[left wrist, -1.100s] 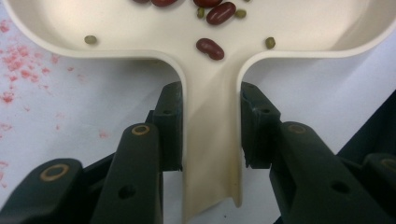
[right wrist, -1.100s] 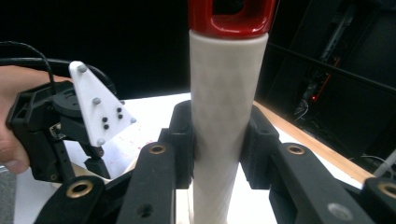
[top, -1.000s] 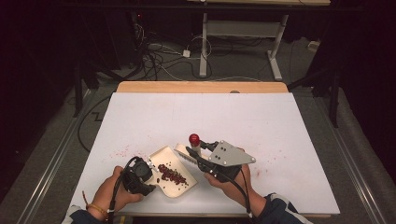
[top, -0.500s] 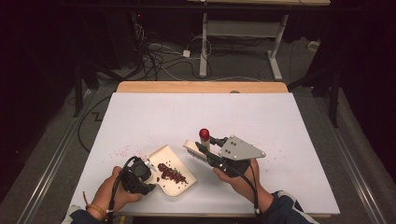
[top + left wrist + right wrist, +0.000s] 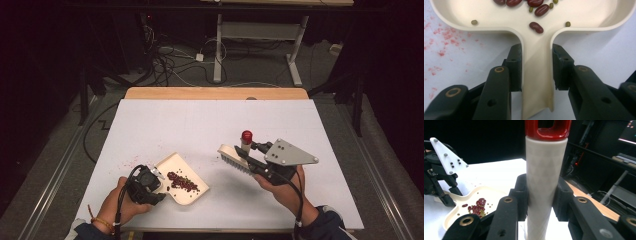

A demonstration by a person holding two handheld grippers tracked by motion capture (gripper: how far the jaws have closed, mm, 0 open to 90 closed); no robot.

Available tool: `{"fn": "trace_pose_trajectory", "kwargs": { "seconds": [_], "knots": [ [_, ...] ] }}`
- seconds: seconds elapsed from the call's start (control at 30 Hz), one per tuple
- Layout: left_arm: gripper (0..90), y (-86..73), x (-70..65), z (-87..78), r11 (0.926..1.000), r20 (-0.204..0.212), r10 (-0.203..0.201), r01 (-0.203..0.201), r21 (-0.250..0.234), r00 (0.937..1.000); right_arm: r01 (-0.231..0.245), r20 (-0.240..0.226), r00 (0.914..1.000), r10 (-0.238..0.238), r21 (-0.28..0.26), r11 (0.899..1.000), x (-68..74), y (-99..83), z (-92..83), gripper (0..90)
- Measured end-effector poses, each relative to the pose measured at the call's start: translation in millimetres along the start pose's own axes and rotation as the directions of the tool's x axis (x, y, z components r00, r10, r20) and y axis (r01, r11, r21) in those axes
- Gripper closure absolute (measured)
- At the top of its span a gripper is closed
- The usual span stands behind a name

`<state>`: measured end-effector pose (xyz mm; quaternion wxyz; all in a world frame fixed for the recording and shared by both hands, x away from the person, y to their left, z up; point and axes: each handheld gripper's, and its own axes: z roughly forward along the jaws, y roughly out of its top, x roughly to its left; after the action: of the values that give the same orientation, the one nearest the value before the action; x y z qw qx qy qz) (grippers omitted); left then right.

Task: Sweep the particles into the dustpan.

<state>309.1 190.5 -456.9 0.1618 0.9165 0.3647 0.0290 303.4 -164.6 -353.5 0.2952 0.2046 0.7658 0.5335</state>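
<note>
Jaws clamped on dustpan handle

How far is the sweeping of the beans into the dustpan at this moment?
Done: a pile of beans lies in the dustpan. In hand: the left gripper clamps the dustpan's handle; the right gripper holds the brush lifted beside it. Left: a few beans on the table near the pan, plus red crumbs.

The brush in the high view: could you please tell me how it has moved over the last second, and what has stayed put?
The right tool, shut on the brush, carried it rightward, away from the dustpan. The left tool stayed clamped on the dustpan handle; the beans remain inside.
</note>
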Motion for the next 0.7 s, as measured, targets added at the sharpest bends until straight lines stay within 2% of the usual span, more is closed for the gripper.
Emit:
{"fn": "trace_pose_trajectory", "kwargs": {
  "seconds": [0.37,0.7],
  "knots": [
    [63.9,0.0,8.9,1.2,0.9997,-0.002,-0.018,0.018,-0.019,0.9998,-0.024,0.027,0.9994,0.023,0.036,0.999,-27.8,-9.4,-28.5,69.9],
    [63.8,1.8,12.1,3.1,0.9989,-0.002,-0.033,0.033,-0.033,0.9994,-0.068,-0.011,0.9976,0.068,0.064,0.996,-44.8,-18.1,-55.0,70.0]
  ]
}}
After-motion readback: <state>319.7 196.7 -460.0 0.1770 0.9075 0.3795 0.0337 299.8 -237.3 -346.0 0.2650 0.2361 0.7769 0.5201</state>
